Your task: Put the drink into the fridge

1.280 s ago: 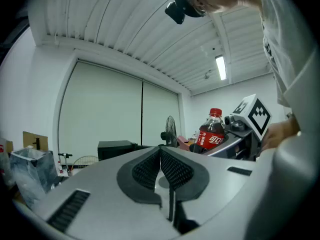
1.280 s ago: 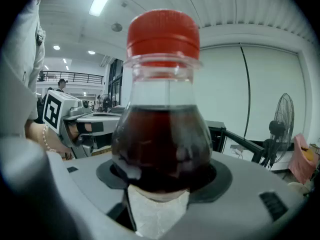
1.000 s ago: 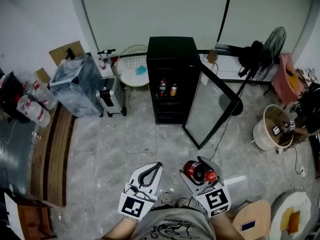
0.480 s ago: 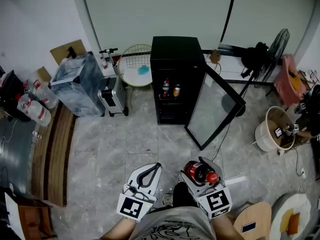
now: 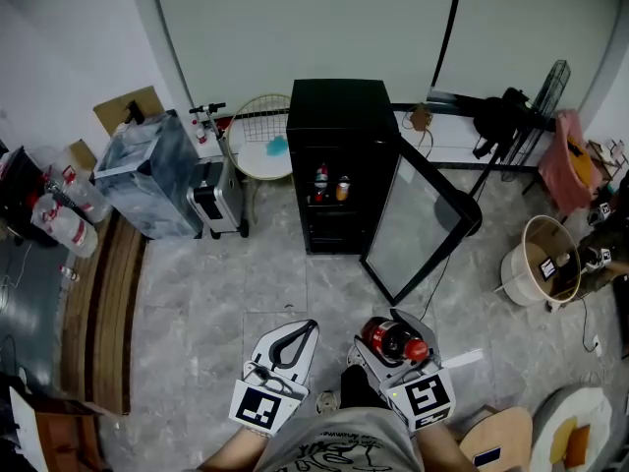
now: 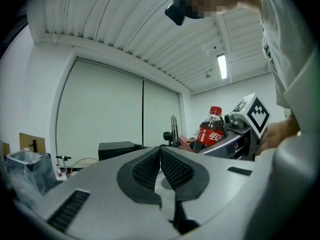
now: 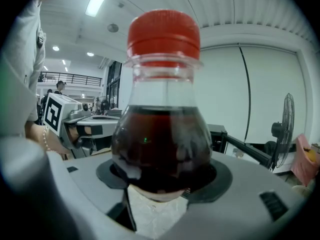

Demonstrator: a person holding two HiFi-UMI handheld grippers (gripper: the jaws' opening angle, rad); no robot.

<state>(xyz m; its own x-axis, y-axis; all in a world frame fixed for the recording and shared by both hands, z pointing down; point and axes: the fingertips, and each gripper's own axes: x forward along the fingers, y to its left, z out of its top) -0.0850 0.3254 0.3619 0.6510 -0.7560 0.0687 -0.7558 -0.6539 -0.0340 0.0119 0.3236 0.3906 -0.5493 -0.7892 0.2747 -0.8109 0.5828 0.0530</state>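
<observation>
the carry leg is judged to be in hand: the drink bottle [image 5: 388, 338] is clamped in the right gripper [image 5: 386, 326], out in front of the person's waist, and the black fridge [image 5: 339, 116] is seen well apart from it across the grey floor [image 5: 246, 273]. in the right gripper view the pads are seen pressed on the bottle's dark lower body, with the red cap uppermost. the left gripper [image 5: 308, 328] is held just beside it, to the left, its jaws set together with nothing between them, as is shown plainly in the left gripper view. both grippers are pointed ahead toward the fridge, roughly level, the right one dipped a touch, and the marker cubes are held close in to the body.

the fridge's glass door [image 5: 418, 219] is found already open, swung out to the right, so no door work is thought to be needed. a small bottle [image 5: 320, 178] and a can [image 5: 341, 186] are seen on a shelf inside; the free room beside them cannot be judged from here. what is called for next, on this reading: the gap to the fridge is to be closed, the drink bottle is to be passed left of the door's edge and set on a shelf clear of those two, and only then is the clamp to be let go.
</observation>
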